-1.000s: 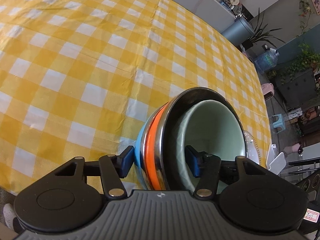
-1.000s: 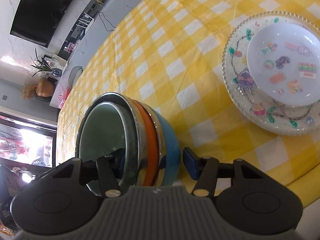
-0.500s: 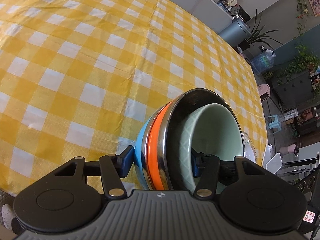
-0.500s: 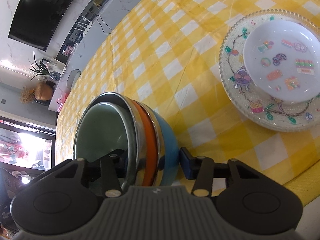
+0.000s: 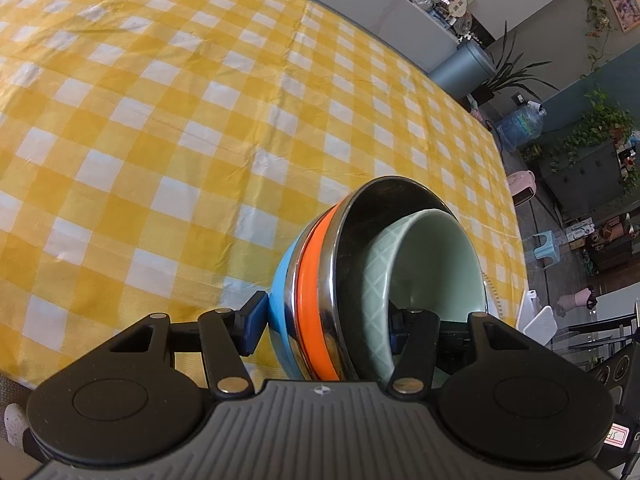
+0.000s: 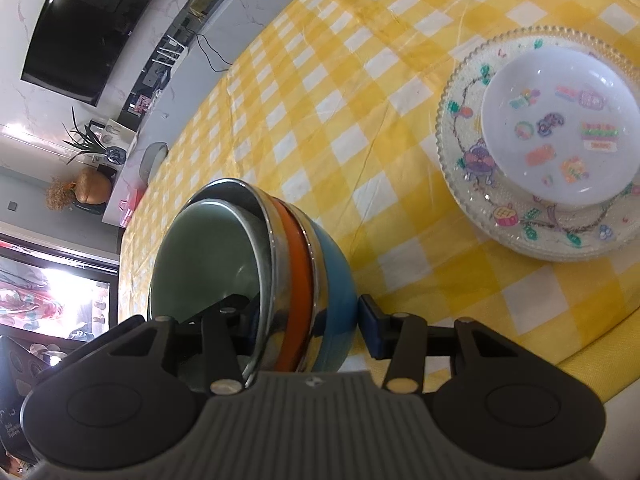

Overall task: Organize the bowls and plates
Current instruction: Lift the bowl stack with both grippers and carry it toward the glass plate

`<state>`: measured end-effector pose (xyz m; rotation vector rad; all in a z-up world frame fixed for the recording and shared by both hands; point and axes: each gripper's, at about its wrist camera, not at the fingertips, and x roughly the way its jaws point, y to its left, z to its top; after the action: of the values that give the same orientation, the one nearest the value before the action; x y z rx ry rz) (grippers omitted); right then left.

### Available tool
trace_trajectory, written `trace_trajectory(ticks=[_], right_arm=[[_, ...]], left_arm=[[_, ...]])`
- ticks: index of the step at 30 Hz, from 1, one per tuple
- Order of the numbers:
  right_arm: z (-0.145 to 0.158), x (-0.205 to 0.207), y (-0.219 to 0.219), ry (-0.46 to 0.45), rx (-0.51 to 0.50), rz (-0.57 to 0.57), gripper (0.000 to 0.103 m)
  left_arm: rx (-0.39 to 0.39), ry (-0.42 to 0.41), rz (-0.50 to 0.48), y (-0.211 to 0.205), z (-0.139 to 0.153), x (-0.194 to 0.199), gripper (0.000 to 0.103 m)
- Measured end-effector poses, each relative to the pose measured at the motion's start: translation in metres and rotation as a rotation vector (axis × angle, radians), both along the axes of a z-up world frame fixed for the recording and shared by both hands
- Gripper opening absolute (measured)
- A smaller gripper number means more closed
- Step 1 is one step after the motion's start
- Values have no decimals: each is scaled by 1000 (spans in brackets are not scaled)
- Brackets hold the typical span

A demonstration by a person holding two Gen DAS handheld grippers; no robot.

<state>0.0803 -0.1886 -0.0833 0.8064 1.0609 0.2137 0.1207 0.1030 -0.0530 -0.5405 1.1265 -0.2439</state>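
A nested stack of bowls [image 5: 332, 300] is being held tipped on its side above a table covered in a yellow and white checked tablecloth [image 5: 160, 120]. The stack's axis is running roughly level rather than upright. In the left wrist view the open mouths are facing right; in the right wrist view they are facing left.

Four layers are showing. The outermost is a smooth blue bowl [image 6: 336, 276] with a rounded belly. Inside it is sitting an orange bowl [image 5: 312, 304], of which only a band is showing. Next is a shiny steel bowl [image 5: 348, 280] with a mirror-like rim. Innermost is a pale green ceramic bowl [image 5: 428, 268], glossy, with a crossed diamond pattern pressed into its outer wall.

The left gripper [image 5: 324, 326] is clamping the stack across its walls. One blue pad is pressing the blue bowl's outside and the other finger is sitting inside the green bowl.

The right gripper [image 6: 304, 318] is straddling the same stack from the opposite side. One finger is reaching inside the green bowl. Its outer blue pad is standing just beside the blue bowl's belly, and a thin gap seems to be showing, so whether it is gripping is unclear.

Further right on the cloth, well apart from the stack, a clear beaded glass plate [image 6: 464, 140] with cartoon decorations is lying flat. A smaller white plate [image 6: 560, 120] with colourful stickers is resting on it.
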Motion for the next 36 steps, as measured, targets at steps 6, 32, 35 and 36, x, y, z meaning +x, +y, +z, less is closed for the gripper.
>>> trace_trajectory(ticks=[6,32,35,36], right_arm=[[16,-6,-18,-36,-4,-12,47],[61,-12,-164,-125,-67,-91,46],[51,-11,-171,-105,-64,-101,46],[48,-11,-174,-98,-60,-107,46]], left_arm=[[-9,-32,-19,-17,16,-2,62],[-84,-43,-149,-155,33,25,61],[-87,-14,-155,-161,22,28,61],[-90,-5,-157,-163,18,29,61]])
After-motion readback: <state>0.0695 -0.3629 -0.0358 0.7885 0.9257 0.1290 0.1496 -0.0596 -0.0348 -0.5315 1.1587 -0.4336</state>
